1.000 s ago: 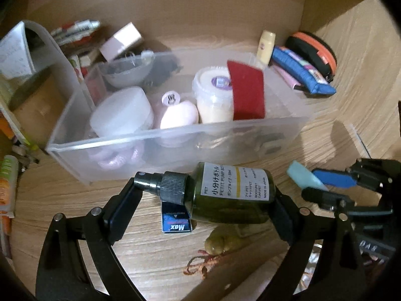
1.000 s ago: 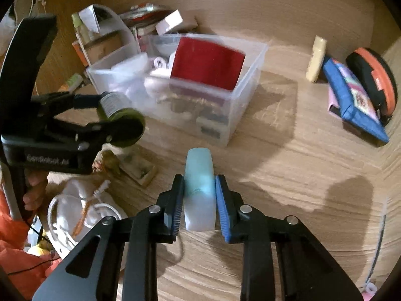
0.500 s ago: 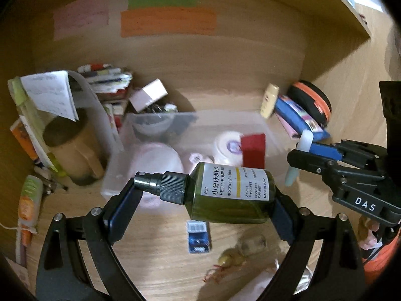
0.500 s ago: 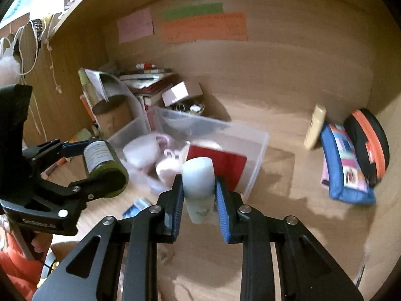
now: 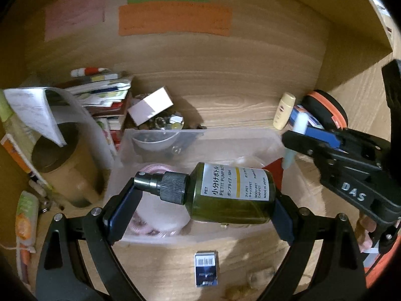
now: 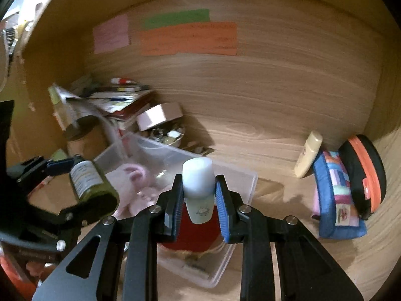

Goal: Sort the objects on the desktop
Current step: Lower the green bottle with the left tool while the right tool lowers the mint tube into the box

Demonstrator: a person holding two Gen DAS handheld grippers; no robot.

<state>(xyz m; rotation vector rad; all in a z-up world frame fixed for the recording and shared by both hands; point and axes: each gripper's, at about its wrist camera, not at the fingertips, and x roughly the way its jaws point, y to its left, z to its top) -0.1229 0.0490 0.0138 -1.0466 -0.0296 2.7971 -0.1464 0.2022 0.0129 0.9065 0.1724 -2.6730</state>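
Observation:
My left gripper (image 5: 200,200) is shut on a dark green pump bottle (image 5: 225,195) with a white label, held sideways above the clear plastic bin (image 5: 200,135). My right gripper (image 6: 198,198) is shut on a small white-capped bottle (image 6: 199,190), held upright above the bin's right part (image 6: 240,175). The bin holds a pink object (image 5: 160,170), a red card (image 6: 198,235) and small jars. Each gripper shows in the other's view, the right gripper on the right (image 5: 295,135) and the green bottle on the left (image 6: 90,183).
A stack of books and papers (image 5: 100,92), a brown cup (image 5: 62,165) and a white box (image 5: 150,105) stand at the back left. A cream tube (image 6: 308,153), a blue pouch (image 6: 335,195) and an orange-black case (image 6: 363,173) lie at the right. A small blue box (image 5: 206,268) lies in front.
Both grippers have risen and moved forward over the bin with their bottles. The small white-capped bottle now stands more upright in the right gripper.

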